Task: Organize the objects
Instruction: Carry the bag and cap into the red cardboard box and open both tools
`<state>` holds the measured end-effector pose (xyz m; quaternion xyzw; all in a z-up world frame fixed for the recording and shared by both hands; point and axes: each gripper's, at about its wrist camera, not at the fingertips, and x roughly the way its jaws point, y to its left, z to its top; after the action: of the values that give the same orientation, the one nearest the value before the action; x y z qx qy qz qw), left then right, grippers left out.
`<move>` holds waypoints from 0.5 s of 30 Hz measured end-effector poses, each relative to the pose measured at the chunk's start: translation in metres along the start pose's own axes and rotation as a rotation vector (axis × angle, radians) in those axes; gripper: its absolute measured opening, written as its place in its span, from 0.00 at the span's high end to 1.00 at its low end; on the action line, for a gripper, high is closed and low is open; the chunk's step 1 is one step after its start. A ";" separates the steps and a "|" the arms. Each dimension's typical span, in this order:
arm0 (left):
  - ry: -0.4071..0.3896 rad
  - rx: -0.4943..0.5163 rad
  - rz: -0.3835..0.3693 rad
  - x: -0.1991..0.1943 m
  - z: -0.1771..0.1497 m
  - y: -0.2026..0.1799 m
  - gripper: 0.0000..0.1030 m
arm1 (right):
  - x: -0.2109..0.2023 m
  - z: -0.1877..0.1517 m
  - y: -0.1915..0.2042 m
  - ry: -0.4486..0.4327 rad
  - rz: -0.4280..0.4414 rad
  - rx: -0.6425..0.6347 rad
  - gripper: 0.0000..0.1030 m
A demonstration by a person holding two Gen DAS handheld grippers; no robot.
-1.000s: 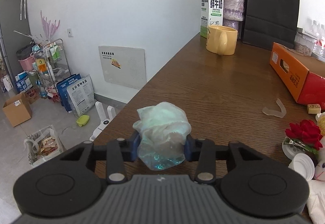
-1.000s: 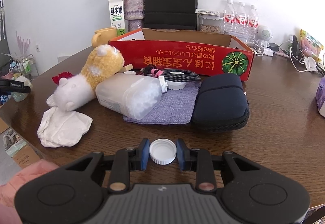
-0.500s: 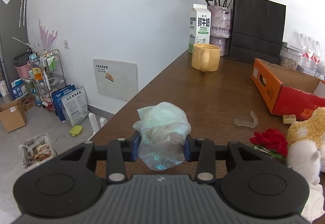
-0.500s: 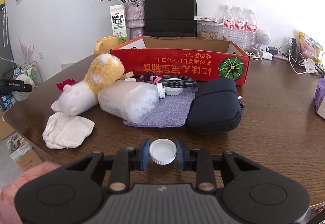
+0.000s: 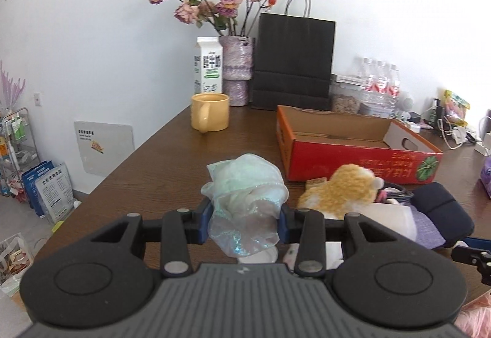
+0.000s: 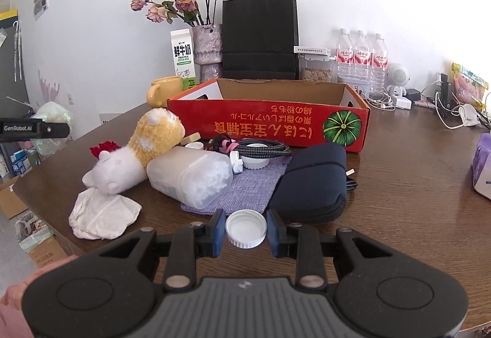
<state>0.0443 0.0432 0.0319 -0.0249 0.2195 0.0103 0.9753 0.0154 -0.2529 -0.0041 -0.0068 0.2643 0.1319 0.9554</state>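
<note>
My left gripper (image 5: 245, 217) pinches crumpled iridescent organza pouch (image 5: 245, 200); my right gripper (image 6: 245, 230) clamps round ribbed white bottle cap (image 6: 245, 228), both near red cardboard box (image 6: 270, 126).

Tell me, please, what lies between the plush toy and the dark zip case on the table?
In the right wrist view, a clear plastic container of white pellets lies on a purple cloth between the plush toy and dark case.
</note>
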 end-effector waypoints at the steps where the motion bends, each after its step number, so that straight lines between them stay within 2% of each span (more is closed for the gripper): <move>1: 0.000 0.009 -0.018 0.000 0.001 -0.007 0.61 | 0.000 0.001 -0.001 -0.005 0.003 -0.004 0.74; 7: 0.003 0.057 -0.117 0.006 0.003 -0.047 0.60 | 0.000 0.010 -0.008 -0.029 0.014 -0.023 0.74; 15: 0.006 0.089 -0.170 0.025 0.010 -0.079 0.60 | 0.010 0.026 -0.021 -0.056 0.021 -0.035 0.74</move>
<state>0.0742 -0.0349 0.0339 -0.0002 0.2198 -0.0823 0.9721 0.0423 -0.2690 0.0116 -0.0172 0.2353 0.1466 0.9607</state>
